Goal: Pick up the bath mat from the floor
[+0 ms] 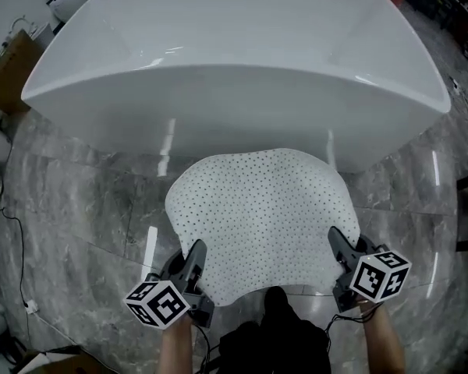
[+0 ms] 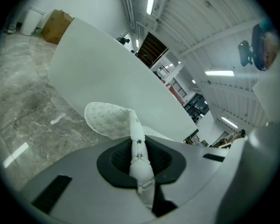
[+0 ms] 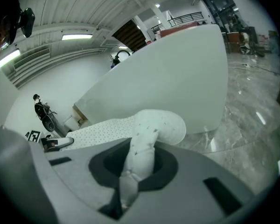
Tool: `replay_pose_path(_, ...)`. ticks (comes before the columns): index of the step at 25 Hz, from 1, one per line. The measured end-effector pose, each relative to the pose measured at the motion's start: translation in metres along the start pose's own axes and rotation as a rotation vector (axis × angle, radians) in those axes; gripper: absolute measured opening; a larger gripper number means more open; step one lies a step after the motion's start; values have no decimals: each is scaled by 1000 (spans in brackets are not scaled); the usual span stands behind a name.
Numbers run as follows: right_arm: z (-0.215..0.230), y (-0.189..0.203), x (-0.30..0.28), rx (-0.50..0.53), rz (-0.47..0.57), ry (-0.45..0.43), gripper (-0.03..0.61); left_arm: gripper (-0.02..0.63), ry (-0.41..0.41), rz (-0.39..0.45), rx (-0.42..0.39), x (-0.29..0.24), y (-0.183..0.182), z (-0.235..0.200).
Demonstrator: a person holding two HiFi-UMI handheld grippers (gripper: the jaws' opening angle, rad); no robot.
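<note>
A white perforated bath mat [image 1: 261,213] hangs lifted above the grey marble floor, in front of the bathtub. My left gripper [image 1: 195,267] is shut on its near left corner, and my right gripper [image 1: 342,249] is shut on its near right corner. In the left gripper view the mat's [image 2: 139,153] pinched edge runs up between the jaws and folds over to the left. The right gripper view shows the mat [image 3: 140,155] bunched between the jaws, with its dotted sheet stretching off to the left.
A large white freestanding bathtub [image 1: 234,53] fills the far half of the head view, close behind the mat. Cardboard boxes [image 1: 4,65] and a cable [image 1: 19,263] lie at the left. The person's dark shoe [image 1: 277,329] is at the bottom.
</note>
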State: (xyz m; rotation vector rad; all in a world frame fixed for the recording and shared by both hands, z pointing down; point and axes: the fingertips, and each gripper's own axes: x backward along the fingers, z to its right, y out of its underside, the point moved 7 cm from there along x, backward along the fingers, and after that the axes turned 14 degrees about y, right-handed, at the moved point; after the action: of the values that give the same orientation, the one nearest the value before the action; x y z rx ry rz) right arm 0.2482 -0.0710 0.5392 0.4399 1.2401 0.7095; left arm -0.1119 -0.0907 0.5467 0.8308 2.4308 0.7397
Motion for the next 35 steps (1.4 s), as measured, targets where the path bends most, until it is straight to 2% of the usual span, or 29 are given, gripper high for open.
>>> replay_pose_path(7, -71, -77, 101, 14, -15, -44, 28, 32, -57, 40, -12, 74, -80, 100)
replay_pose_path(14, -139, -124, 182, 45, 10, -82, 28, 32, -38, 57, -60, 137, -139, 176)
replay_pose_path(19, -173, -145, 231, 27, 17, -98, 28, 32, -35, 91, -48, 180, -169, 216)
replay_pose_path(23, -197, -158, 271, 26, 39, -114, 28, 32, -35, 112, -71, 214, -192, 242)
replay_pose_path(29, -228, -168, 317, 37, 82, -129, 28, 32, -38, 131, -137, 254, -216, 276)
replay_pose_path(35, -246, -170, 349, 88, 110, -125, 26, 32, -47, 133, -222, 278, -232, 303)
